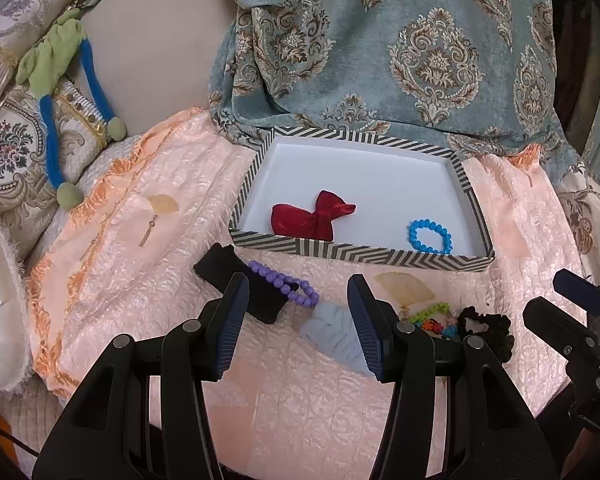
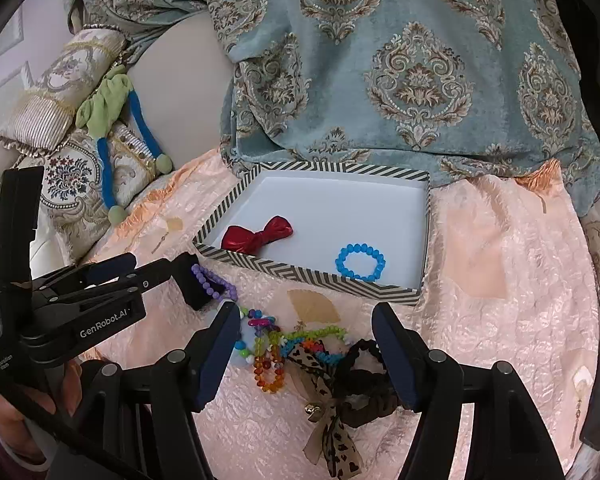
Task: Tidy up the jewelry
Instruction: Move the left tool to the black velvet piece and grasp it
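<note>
The sorting is part done. The striped tray (image 1: 356, 252) sits in the middle of both frames on the peach quilted cover (image 1: 148, 264), which looks like a bed or sofa spread. In the tray lie a red bow (image 1: 304, 222) at its lower left and a blue bead bracelet (image 1: 431, 236) at its lower right.

The rest waits below the tray. In the left wrist view a purple bead bracelet (image 1: 286, 284) lies across a black piece (image 1: 240, 286), with a pale blue knitted item (image 1: 336, 336) just beside them. In the right wrist view a heap sits at the lower centre: coloured bead strings (image 2: 268, 340), an amber bracelet (image 2: 269, 376), a leopard-print ribbon bow (image 2: 324, 392) and a dark scrunchie (image 2: 364, 384).

The step in hand seems to be choosing the next piece. The left gripper (image 1: 300, 320) has its fingers spread wide and empty, hovering over the purple bracelet and the blue knit; one finger may overlap the knit, though contact is hard to judge from this angle. The right gripper (image 2: 308, 352) is also parted with nothing held, framing the heap.

The next move calls for lowering onto a single piece, closing on it cleanly without dragging tangled neighbours, then carrying it up into the tray.
</note>
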`<state>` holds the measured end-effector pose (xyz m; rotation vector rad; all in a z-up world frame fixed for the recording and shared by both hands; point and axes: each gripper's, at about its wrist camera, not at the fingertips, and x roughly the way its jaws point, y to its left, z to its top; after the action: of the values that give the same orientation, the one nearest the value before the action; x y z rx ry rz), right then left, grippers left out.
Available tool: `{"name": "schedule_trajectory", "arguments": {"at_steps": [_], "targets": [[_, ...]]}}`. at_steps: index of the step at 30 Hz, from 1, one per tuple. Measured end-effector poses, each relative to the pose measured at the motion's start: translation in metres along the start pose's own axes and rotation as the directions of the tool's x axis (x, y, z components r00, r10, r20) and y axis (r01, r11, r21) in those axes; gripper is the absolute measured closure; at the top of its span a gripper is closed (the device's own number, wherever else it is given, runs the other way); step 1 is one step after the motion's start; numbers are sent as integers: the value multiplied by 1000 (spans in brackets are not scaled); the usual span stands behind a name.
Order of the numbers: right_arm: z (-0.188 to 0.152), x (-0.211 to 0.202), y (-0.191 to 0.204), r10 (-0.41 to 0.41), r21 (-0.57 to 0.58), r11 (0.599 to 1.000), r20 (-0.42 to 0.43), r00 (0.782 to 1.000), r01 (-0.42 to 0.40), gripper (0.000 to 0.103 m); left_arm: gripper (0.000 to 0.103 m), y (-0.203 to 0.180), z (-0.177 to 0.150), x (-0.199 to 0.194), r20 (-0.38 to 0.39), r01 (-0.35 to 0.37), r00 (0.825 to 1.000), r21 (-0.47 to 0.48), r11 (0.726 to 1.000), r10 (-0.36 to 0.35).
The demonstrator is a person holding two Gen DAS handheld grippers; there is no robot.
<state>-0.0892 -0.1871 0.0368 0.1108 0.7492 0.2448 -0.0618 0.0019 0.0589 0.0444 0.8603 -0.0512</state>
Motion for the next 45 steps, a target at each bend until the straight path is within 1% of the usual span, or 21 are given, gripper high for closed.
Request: {"name": "schedule_trajectory", "arguments": {"at_steps": [12, 32, 39, 42, 45], "targets": [[-3, 4, 1, 2, 1, 1000, -17, 1000, -2, 37, 52, 4, -4, 4, -11, -3, 1000, -7, 1000, 3], [-3, 26, -5, 16, 13, 1000, -66, 998, -15, 36, 52, 15, -1, 28, -73, 6, 997, -26, 1000, -8], [-4, 31, -9, 31, 15, 999, -80, 996, -30, 36, 52, 32, 4, 41, -126, 57, 990, -105, 993, -70], [-6, 37, -8, 77, 9, 997, -98, 992, -76, 37, 52, 43, 6, 47, -146, 83, 983, -157, 984, -107], [-11, 49, -2, 120, -15, 992, -133, 984, -123, 37, 52, 49, 7, 54, -165, 84, 980, -180, 980, -114]]}}
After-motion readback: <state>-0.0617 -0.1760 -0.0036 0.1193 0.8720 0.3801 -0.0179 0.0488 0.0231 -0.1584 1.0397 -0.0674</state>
